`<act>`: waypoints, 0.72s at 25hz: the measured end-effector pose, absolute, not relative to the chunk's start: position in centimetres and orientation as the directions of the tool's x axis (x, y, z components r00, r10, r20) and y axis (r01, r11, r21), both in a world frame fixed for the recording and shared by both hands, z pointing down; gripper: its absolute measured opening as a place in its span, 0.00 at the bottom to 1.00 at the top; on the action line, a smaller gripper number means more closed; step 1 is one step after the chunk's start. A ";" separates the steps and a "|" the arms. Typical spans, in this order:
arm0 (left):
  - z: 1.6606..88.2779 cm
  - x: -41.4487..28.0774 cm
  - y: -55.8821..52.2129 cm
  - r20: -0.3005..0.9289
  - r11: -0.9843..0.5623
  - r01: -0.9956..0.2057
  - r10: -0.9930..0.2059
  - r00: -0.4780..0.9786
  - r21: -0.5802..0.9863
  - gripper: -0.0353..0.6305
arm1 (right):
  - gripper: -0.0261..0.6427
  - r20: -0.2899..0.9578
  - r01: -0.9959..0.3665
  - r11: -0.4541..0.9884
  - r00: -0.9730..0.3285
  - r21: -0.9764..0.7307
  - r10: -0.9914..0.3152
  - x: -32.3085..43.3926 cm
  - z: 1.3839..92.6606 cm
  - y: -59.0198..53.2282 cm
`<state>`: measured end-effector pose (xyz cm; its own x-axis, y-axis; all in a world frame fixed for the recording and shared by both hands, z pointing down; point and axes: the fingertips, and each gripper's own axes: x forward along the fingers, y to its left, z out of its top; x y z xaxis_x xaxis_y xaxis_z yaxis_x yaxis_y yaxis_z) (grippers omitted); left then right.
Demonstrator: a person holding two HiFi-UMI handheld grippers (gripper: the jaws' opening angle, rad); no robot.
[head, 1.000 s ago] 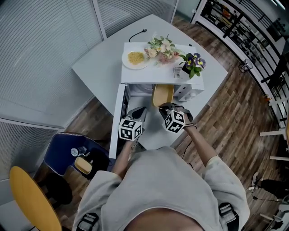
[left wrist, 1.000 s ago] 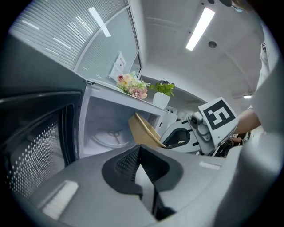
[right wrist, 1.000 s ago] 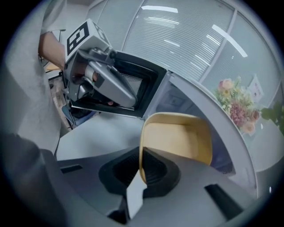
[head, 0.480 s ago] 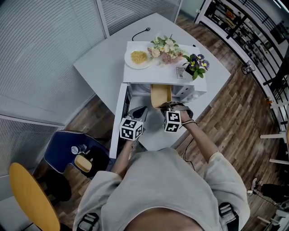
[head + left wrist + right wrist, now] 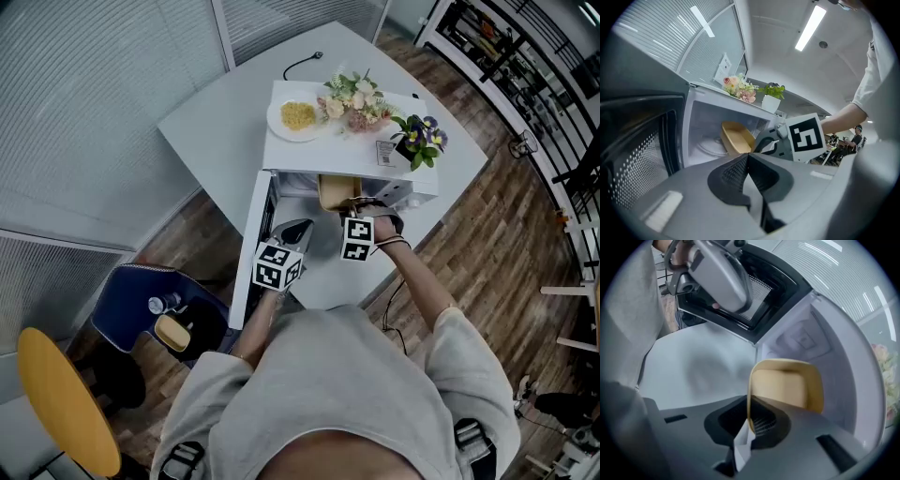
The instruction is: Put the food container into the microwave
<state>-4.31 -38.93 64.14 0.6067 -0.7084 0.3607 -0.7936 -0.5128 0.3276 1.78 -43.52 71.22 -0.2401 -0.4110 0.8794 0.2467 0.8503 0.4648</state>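
Pointing lengthwise into the microwave (image 5: 802, 341): food container (image 5: 785, 381) (tipped on edge).

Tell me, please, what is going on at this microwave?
A person holds a tool in each hand. The right tool is clamped on the rim of a tan food container, tilted, just inside the open microwave. The left tool, shut and empty, hovers by the open door. Flowers and a plate of food sit on top.

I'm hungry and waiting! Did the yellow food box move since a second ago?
Yes. The food container has gone deeper into the microwave: less of it sticks out below the microwave's front top edge than before.
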 end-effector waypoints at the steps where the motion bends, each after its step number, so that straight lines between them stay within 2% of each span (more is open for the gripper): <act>1: 64.1 -4.3 -39.0 0.361 -0.513 -0.793 -0.708 0.607 0.327 0.07 | 0.07 0.879 0.234 0.854 -0.238 0.465 -0.413 1.7 71.3 -44.0; 6: 64.3 -4.2 -39.0 0.368 -0.520 -0.789 -0.699 0.613 0.329 0.07 | 0.07 0.870 0.178 0.861 -0.237 0.477 -0.433 1.2 71.4 -46.5; 18: 64.5 -4.5 -39.0 0.375 -0.518 -0.787 -0.693 0.616 0.335 0.07 | 0.07 0.840 0.140 0.840 -0.247 0.525 -0.484 -0.9 71.6 -50.4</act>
